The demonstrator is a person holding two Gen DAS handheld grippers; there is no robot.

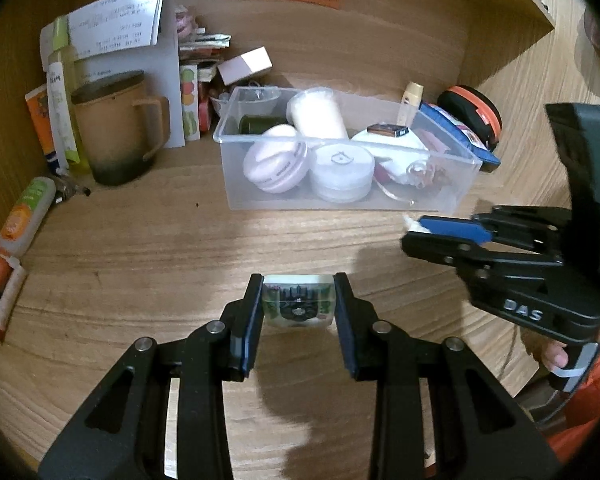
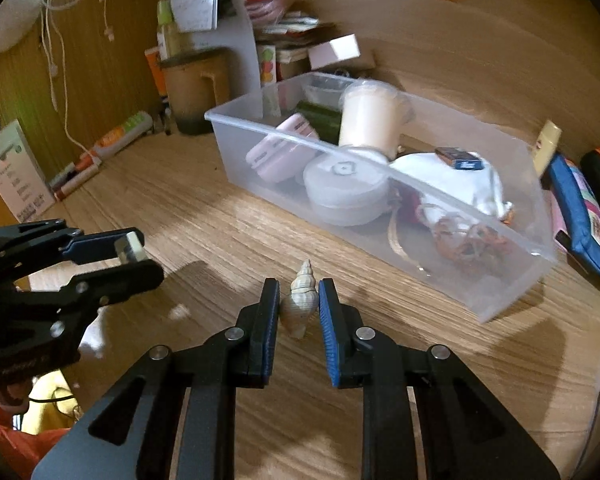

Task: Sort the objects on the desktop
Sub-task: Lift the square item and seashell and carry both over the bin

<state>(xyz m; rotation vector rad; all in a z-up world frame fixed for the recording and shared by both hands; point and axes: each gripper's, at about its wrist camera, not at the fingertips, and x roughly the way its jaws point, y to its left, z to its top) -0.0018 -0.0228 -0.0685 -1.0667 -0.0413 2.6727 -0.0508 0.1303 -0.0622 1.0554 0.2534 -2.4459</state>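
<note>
My left gripper [image 1: 298, 300] is shut on a small clear box [image 1: 298, 305] with a black and green print, held above the wooden desk. My right gripper [image 2: 299, 304] is shut on a pale spiral seashell [image 2: 299, 300], its tip pointing away. The clear plastic bin [image 1: 236, 196] stands ahead of both grippers. It holds round white and pink cases, a white cylinder and other small items. In the left wrist view the right gripper [image 1: 416, 234] shows at the right; in the right wrist view the left gripper [image 2: 136, 254] shows at the left with the box [image 2: 134, 250] in it.
A brown mug [image 1: 116, 128], tubes and papers stand at the back left corner. A blue pouch [image 2: 580, 216] and an orange-rimmed black case [image 1: 472, 114] lie right of the bin. A white carton [image 2: 18, 172] stands at the left wall. Wooden walls close the desk behind and left.
</note>
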